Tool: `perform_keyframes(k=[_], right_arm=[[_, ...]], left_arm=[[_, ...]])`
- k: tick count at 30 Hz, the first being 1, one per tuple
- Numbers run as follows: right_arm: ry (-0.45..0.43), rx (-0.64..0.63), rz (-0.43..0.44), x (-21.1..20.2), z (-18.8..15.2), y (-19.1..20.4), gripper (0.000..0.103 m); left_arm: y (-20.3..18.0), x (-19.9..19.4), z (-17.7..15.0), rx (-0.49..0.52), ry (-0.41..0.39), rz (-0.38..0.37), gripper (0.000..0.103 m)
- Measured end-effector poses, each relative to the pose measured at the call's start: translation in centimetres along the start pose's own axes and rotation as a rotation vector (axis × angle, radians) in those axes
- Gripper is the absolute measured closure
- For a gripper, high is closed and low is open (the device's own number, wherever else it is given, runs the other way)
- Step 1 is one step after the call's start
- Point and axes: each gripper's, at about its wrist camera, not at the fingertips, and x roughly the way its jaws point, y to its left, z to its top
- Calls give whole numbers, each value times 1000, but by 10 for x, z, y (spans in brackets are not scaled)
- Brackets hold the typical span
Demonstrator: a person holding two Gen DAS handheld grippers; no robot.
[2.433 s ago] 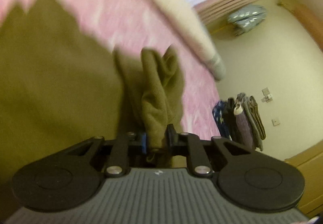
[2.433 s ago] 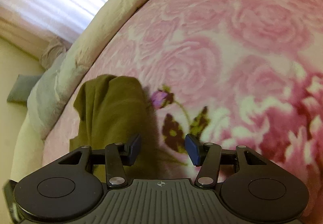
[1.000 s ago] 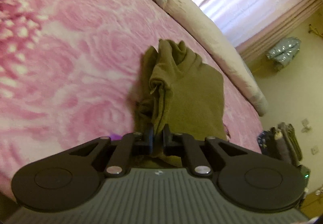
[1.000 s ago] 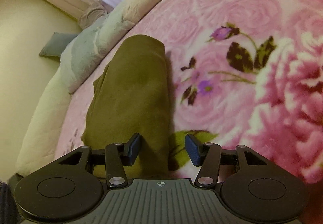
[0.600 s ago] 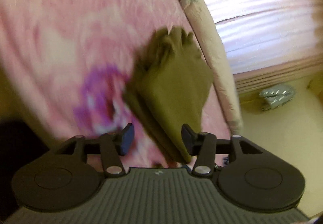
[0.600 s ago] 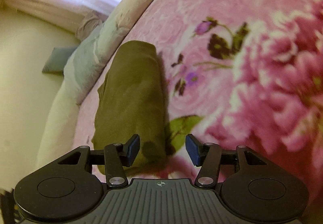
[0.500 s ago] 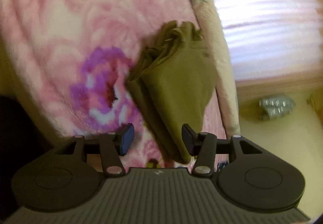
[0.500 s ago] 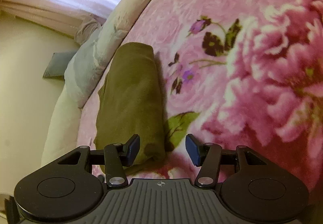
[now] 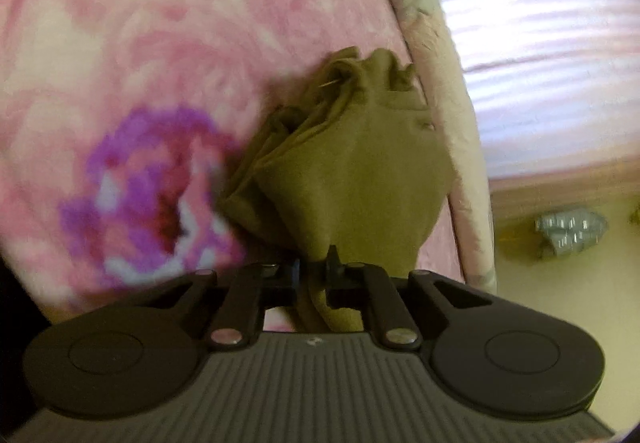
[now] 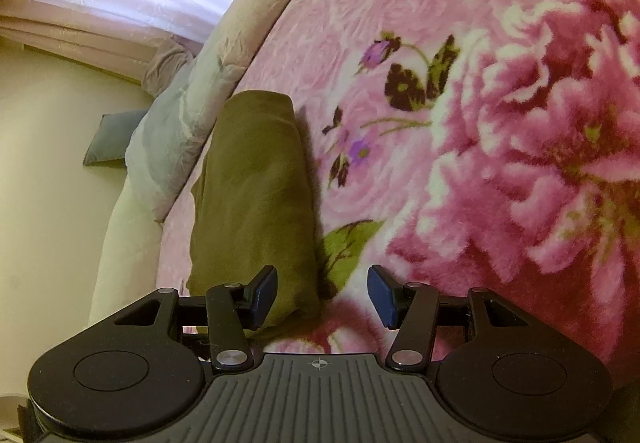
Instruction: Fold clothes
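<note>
The folded olive garment (image 9: 352, 171) lies on the pink floral blanket (image 9: 168, 23) near the bed's pale quilted edge (image 9: 444, 83). The left gripper (image 9: 314, 271) is pinched tight on the garment's near corner, cloth bunched between its fingers. The right gripper (image 10: 322, 293) hovers with fingers spread apart, its left fingertip (image 10: 265, 293) over the garment's (image 10: 252, 195) near end.
</note>
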Motion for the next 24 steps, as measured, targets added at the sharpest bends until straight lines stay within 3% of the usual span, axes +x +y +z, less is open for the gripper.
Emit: perform_keyframes(k=[5,8,11,13,14,15,16,21,24], right_arm=[[8,-11,-2,-3,1,-1,49],[25,-28,-1,-3,1,0,49],[45,-53,13,2,3,0,49],[53,-59,33,8,8,0,48],[56,-60,45,11,12,0,43],[59,-54,68,14,15,0,24],[60,-41,94,17,19,1,14],[82,-13,110,37,32,9,14],[87,-18,113,42,29,12,14]], left_arm=[[0,-38,42,108,-24,-28,96],[9,-59,83,207,-51,26,96],[26,-63,105,194,-20,33,92],[31,-66,102,175,-29,28,83],[33,-70,96,164,-39,14,72],[34,-73,90,153,-50,0,65],[38,-76,83,131,-58,-16,63],[60,-74,40,-47,-30,-64,60],[65,-62,30,-79,-21,-79,66]])
